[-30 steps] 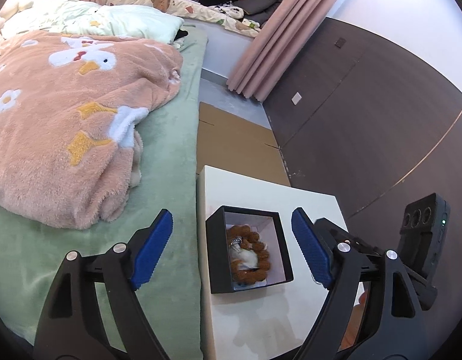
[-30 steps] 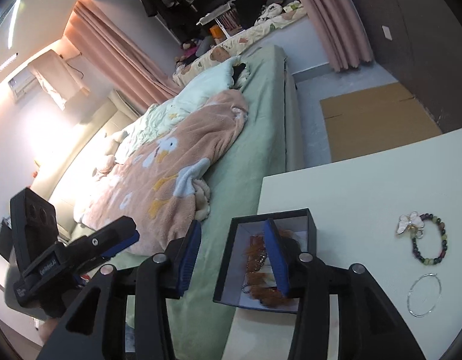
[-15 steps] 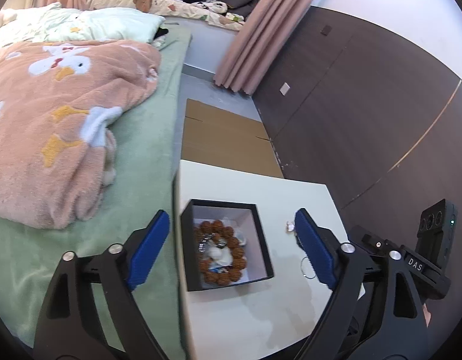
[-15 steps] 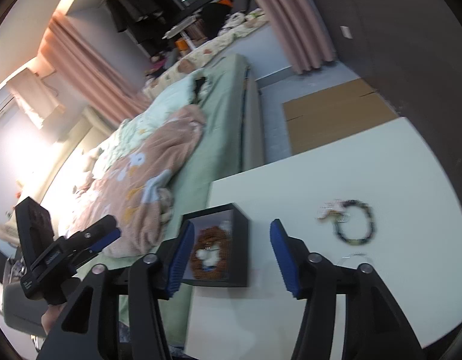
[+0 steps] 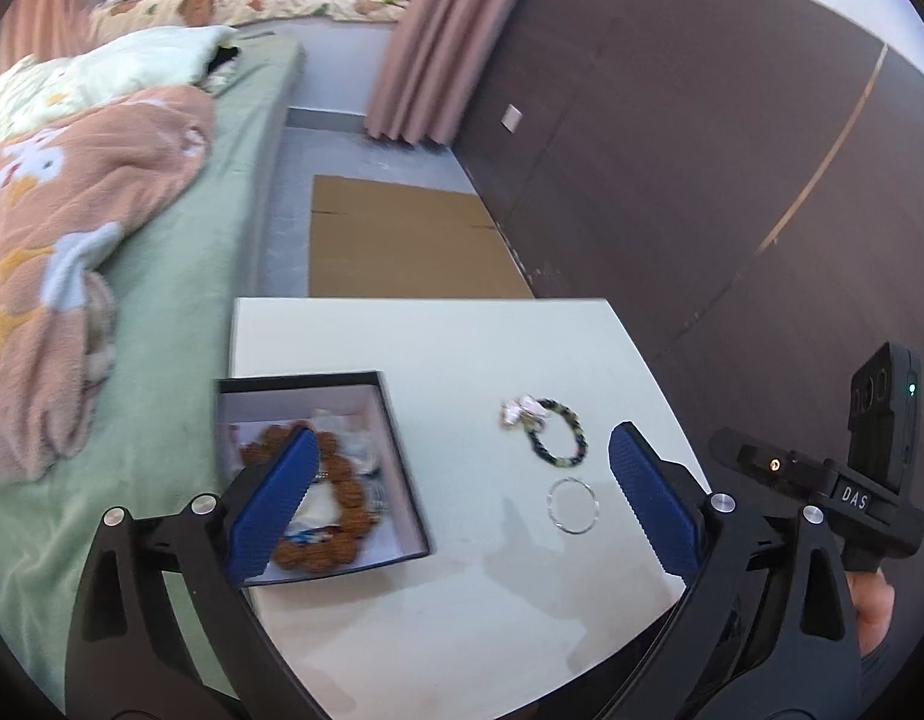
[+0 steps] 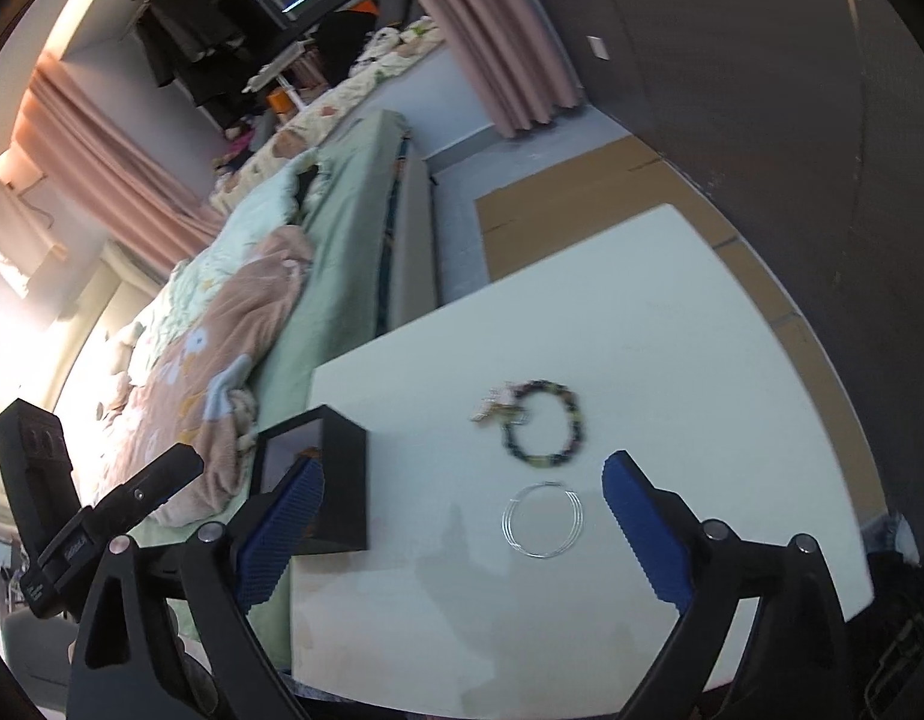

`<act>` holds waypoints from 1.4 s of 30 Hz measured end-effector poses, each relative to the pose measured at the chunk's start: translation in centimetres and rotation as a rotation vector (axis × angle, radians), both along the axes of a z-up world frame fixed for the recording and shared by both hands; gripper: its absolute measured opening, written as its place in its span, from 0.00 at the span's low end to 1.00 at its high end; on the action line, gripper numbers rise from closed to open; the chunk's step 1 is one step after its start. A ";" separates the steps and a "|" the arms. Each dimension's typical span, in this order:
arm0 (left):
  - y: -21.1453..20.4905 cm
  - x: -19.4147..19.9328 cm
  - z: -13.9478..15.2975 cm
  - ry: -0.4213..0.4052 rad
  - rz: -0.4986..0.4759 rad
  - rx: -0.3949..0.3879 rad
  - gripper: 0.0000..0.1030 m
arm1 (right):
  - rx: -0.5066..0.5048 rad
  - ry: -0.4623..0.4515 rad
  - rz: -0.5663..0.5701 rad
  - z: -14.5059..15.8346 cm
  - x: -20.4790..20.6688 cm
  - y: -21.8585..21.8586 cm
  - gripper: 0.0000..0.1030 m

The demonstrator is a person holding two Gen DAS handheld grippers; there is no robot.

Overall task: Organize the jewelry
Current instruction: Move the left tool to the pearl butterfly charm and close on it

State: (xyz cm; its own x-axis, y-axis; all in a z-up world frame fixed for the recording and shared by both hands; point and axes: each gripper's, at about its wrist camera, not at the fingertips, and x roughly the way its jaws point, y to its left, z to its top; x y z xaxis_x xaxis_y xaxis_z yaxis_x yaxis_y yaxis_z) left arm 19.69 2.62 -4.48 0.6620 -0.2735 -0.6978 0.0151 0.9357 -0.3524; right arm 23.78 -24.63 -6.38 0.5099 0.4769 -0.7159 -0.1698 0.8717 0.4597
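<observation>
An open black box (image 5: 402, 468) with a white lining stands at the left edge of the white table (image 5: 438, 348); it also shows in the right wrist view (image 6: 342, 480). A brown bead bracelet (image 5: 342, 474) lies inside it. A dark bead bracelet with a white butterfly charm (image 5: 555, 435) (image 6: 540, 423) and thin silver bangles (image 5: 573, 505) (image 6: 543, 519) lie on the table to the right of the box. My left gripper (image 5: 462, 507) is open and empty above the box and table. My right gripper (image 6: 462, 519) is open and empty, with the bangles between its fingers.
A bed with a green sheet (image 5: 180, 276) and a pink fleece blanket (image 5: 60, 228) runs along the table's left side. Flat cardboard (image 5: 402, 246) lies on the floor beyond the table. A dark panelled wall (image 5: 672, 180) stands to the right.
Both grippers have swung right, away from the box and toward the loose jewelry. The right gripper has opened wider. The bead bracelet and bangles now show in the left wrist view.
</observation>
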 end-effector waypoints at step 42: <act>-12.0 12.6 -11.1 0.301 -0.031 0.147 0.38 | -0.041 0.140 -0.154 -5.5 5.0 -7.3 0.67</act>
